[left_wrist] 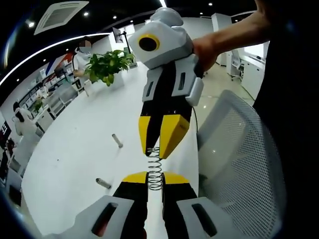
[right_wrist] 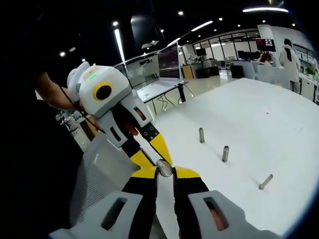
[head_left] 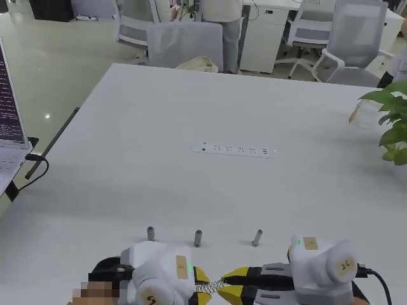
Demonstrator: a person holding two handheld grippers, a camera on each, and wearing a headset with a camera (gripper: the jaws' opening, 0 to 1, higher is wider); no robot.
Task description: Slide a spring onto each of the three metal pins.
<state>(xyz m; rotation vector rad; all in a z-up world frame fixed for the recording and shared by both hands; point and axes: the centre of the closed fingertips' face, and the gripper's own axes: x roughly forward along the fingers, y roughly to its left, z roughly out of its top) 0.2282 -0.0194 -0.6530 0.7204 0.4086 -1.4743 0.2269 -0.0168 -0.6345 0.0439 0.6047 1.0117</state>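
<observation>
We see the spring [head_left: 206, 287] held off the white tabletop [head_left: 191, 108] at its near edge, stretched between our two grippers. In the head view the left gripper [head_left: 202, 279] and the right gripper [head_left: 226, 283] point their yellow tips at each other, with the coil bridging the short gap.

In the left gripper view, the left gripper [left_wrist: 155, 178] has its jaws pressed together on one end of the spring [left_wrist: 155, 169]. The right gripper [left_wrist: 155, 149] pinches the other end. The right gripper view looks down the spring [right_wrist: 163, 168] end-on. It sits between that gripper's nearly closed jaws [right_wrist: 164, 173], with the left gripper [right_wrist: 154, 158] just behind it.

Three metal pins stand in a row on the tabletop just beyond the grippers. The left pin [head_left: 151, 234] and the middle pin [head_left: 198, 238] are upright and look ribbed, though they are too small for us to tell whether coils sit around them. The right pin [head_left: 257, 238] leans and looks smoother.

Farther out a power strip [head_left: 232, 150] lies flat on the tabletop. A potted plant [head_left: 391, 121] is at the right edge and a laptop [head_left: 9, 127] at the left. A mesh chair [left_wrist: 239, 159] is beside the tabletop.
</observation>
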